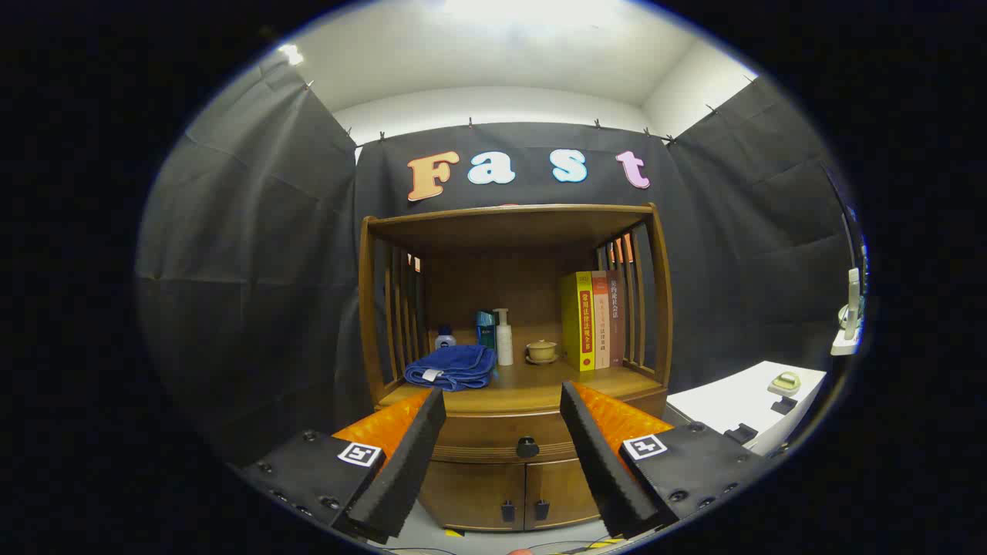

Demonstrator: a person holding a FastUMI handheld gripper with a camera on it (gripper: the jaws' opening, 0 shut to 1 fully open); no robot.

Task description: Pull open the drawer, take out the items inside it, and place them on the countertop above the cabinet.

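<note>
Beyond the spread, empty tool, the shut drawer; books above bear unreadable spine writing.

**Hidden and unclear parts**

The fingers cover both ends of the drawer front. The blue towel hides the small bottle's base. Book spines are too small to read.

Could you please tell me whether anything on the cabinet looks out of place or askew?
Nothing stands out: the drawer is shut, the towel lies folded, the books stand upright, and the open gripper holds nothing.
</note>
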